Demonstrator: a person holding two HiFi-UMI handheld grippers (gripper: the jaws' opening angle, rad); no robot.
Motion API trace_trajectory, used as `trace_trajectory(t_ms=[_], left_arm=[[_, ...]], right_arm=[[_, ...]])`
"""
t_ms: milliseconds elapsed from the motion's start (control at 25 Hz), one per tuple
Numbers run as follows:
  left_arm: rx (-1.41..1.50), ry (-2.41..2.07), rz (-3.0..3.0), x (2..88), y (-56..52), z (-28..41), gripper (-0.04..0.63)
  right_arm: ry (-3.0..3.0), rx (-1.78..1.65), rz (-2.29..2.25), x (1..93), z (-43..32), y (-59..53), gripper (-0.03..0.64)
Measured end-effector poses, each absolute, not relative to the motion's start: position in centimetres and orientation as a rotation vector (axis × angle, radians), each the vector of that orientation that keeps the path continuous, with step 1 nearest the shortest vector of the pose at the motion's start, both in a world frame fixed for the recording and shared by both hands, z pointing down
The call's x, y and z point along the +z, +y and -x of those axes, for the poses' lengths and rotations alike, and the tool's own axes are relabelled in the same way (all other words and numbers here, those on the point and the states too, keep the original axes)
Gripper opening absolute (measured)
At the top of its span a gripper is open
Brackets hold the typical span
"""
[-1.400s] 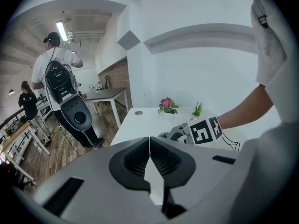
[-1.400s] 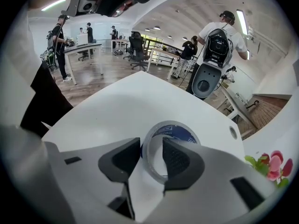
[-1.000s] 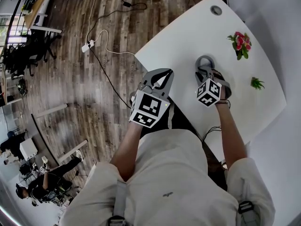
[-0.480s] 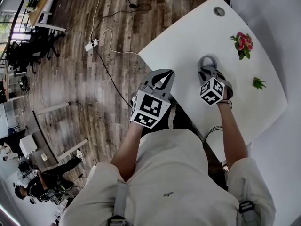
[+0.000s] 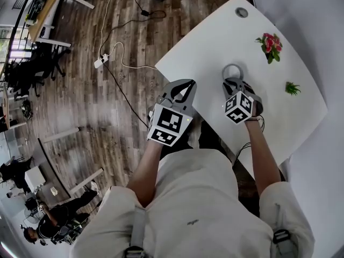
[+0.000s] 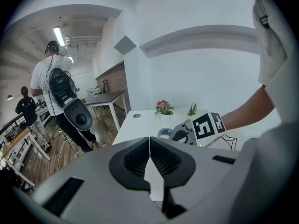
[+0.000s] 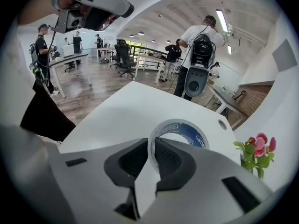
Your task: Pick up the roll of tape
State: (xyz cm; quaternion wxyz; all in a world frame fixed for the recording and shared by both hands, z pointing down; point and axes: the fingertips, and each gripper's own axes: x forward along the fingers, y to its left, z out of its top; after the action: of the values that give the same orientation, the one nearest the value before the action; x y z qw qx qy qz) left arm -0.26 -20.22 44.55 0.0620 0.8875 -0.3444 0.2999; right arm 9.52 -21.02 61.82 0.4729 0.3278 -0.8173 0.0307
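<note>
My right claw (image 7: 150,160) has just been closing and now pinches the near wall of the roll of tape (image 7: 189,130) over the counter (image 7: 112,111). I'd squeeze firmly and lift straight. My left claw (image 6: 149,158) is pressed together, empty.

The right gripper (image 7: 151,143) has just been closing its jaws, and they now pinch the near wall of the roll of tape (image 7: 191,135), one jaw inside the ring and one outside. Earlier the roll lies flat on the surface (image 5: 204,47) as a thick grey ring just beyond the gripper. Now, in the head view, it shows as a thinner, paler ring, tipped up with the gripper's grasp. The head view itself has swung a little: the flowers (image 5: 270,44) and the small green plant (image 5: 292,88) at the far right now sit slightly higher and more to the left.
</note>
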Motion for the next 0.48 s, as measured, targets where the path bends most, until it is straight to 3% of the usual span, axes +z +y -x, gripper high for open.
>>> trace_trajectory(t_ms=[480], left_arm=[[0.871,-0.899,-2.786,44.3,-19.6,2.8,0.02]], right_arm=[[-1.98,0.018,-0.977,56.0,-6.3,-19.7,0.051]])
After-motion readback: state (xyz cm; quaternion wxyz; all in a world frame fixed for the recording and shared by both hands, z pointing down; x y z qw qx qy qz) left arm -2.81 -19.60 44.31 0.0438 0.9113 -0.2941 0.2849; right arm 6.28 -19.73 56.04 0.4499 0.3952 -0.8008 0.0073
